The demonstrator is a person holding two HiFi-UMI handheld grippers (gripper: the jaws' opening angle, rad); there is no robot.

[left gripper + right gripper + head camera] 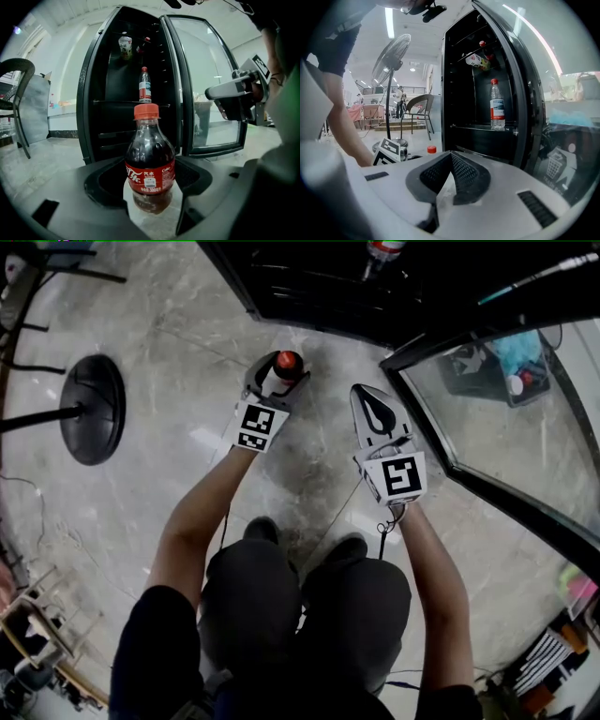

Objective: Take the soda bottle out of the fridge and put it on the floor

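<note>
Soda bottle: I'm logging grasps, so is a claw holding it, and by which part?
The left claw grips the soda bottle around its body, at the red label. The right claw is shut and empty.

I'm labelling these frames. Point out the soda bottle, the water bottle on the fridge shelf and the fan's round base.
soda bottle (150, 176), left gripper view, on its red label.
water bottle (497, 108), right gripper view, on its label.
fan base (92, 409), head view, middle of the dark disc.

Two tongs (279, 371) (372, 407), one fridge (87, 93), one fan (392, 52)
</note>
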